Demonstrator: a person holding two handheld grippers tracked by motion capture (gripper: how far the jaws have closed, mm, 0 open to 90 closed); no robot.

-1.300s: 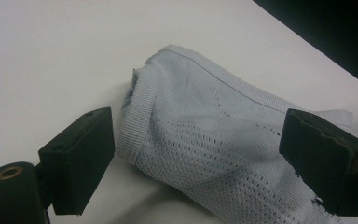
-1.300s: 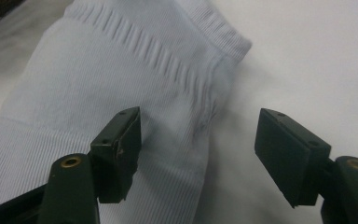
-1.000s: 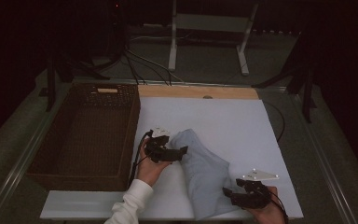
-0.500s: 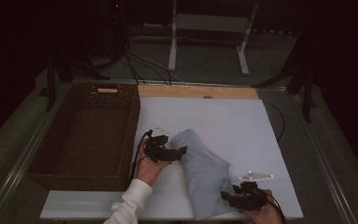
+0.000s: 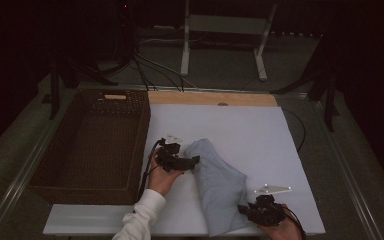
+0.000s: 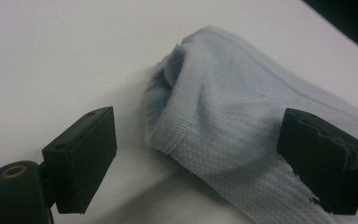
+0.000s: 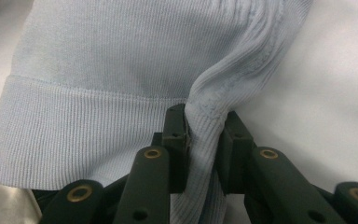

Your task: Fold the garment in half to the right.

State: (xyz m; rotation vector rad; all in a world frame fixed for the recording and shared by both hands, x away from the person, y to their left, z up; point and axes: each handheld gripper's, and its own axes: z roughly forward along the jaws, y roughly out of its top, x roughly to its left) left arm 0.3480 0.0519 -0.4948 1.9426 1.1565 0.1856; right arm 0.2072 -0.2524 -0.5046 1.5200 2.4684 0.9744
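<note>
Across the middle of the scene your white table (image 5: 260, 130) fills most of the high view, though its near edge is cut off by the frame and the room beyond its far edge is too dark to make out. At the left of the table stands the brown wicker basket (image 5: 92, 145), its inside in shadow and hard to read.

Next in size is the pale blue knit garment (image 5: 220, 185), lying folded on the table in a long bundle that runs from the middle, just right of the basket, toward the near right edge. Its near end is partly hidden behind your right hand and the frame edge. Whether it is a sweater or some other knit piece cannot be told from the folds.

Your left tongs (image 5: 192, 161) sit at the far left end of the garment. In the left gripper view they (image 6: 191, 163) are spread wide, released, with the ribbed cuff (image 6: 177, 135) lying between the two jaws and touching neither that you can see; the right-hand jaw hides part of the fabric behind it.

Your right tongs (image 5: 245, 210) are at the near right end of the garment. In the right gripper view they (image 7: 204, 140) are clenched on a raised ridge of the ribbed hem (image 7: 93, 121), the knit bunched up between the jaws, and their tips are buried in the fold.
</note>
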